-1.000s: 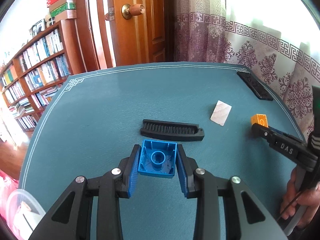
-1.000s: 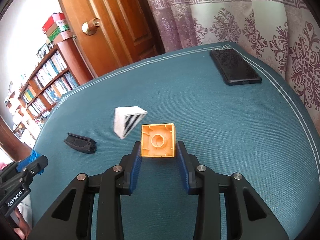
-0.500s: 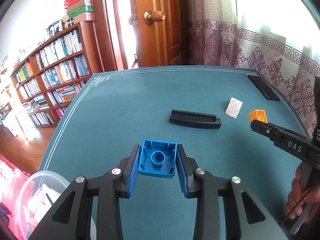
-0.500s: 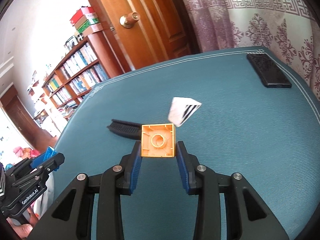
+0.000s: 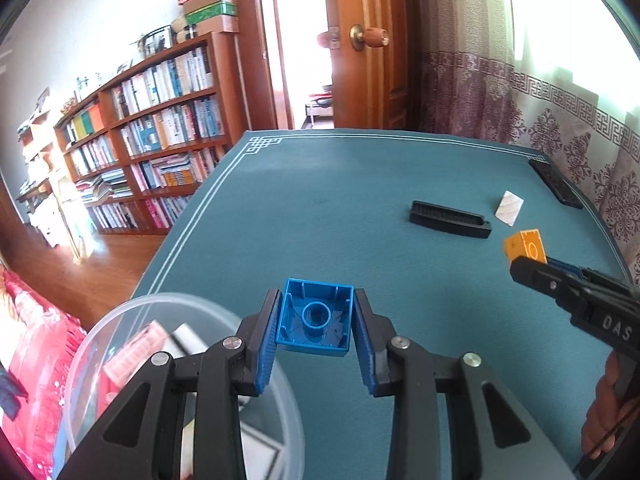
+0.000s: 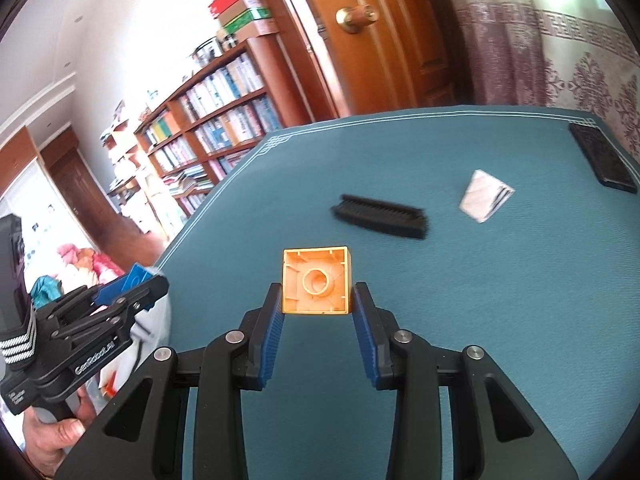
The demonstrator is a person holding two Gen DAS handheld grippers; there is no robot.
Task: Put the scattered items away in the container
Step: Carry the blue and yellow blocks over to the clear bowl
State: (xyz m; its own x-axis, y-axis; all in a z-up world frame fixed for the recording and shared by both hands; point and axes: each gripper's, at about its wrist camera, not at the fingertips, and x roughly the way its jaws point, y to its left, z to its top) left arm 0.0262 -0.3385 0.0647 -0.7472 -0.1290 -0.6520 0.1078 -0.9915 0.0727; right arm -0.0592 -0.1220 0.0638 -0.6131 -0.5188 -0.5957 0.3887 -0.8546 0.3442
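Observation:
My left gripper [image 5: 316, 322] is shut on a blue toy brick [image 5: 316, 326], hollow side toward the camera, just past the rim of a clear plastic container [image 5: 120, 320] at the table's left edge. My right gripper [image 6: 318, 304] is shut on an orange toy brick [image 6: 316, 280] held above the teal table [image 6: 500, 300]. From the left wrist view the orange brick [image 5: 525, 245] and right gripper [image 5: 532, 268] show at the right. A black comb [image 5: 450, 224] and a white folded card [image 5: 509, 208] lie on the table. The container holds several papers.
A black phone [image 6: 602, 158] lies at the table's far right edge. A bookshelf [image 5: 152, 152] and a wooden door [image 5: 372, 48] stand beyond the table. Red fabric [image 5: 36, 372] lies below the container. A hand [image 6: 52, 436] grips the left tool.
Both grippers have swung left with their bricks. The clear container has come further into the left wrist view, and the comb and card have shifted right.

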